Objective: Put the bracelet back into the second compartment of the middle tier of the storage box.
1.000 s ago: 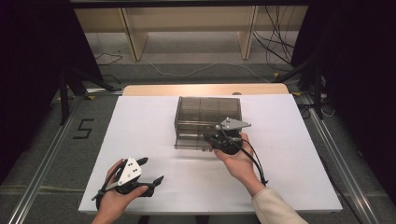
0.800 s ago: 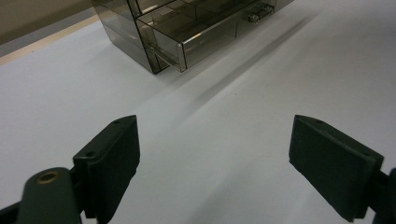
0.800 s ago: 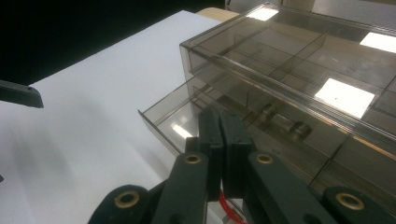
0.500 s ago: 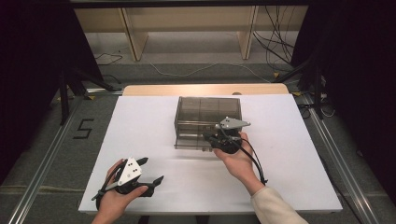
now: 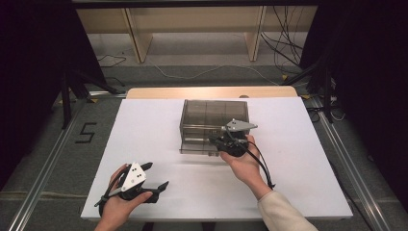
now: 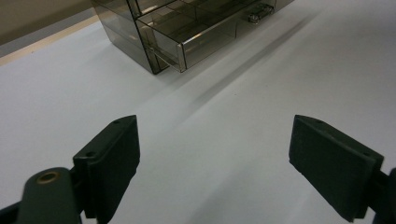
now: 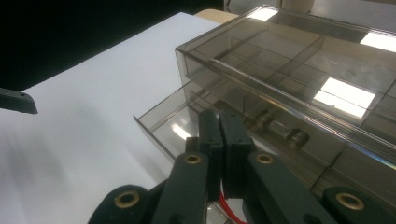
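A smoky see-through drawer box stands mid-table on the white tabletop. Its lower drawer is pulled out a little. My right gripper is at the drawer's front, held from the right by a hand. In the right gripper view its jaws are pressed together over the open drawer, and I see nothing between them. My left gripper rests near the front left of the table, open and empty. In the left gripper view the gripper points at the box and drawer.
A wooden strip runs along the table's far edge. Behind it are shelf legs and cables on the floor. Metal rails flank the table. One left jaw tip shows in the right gripper view.
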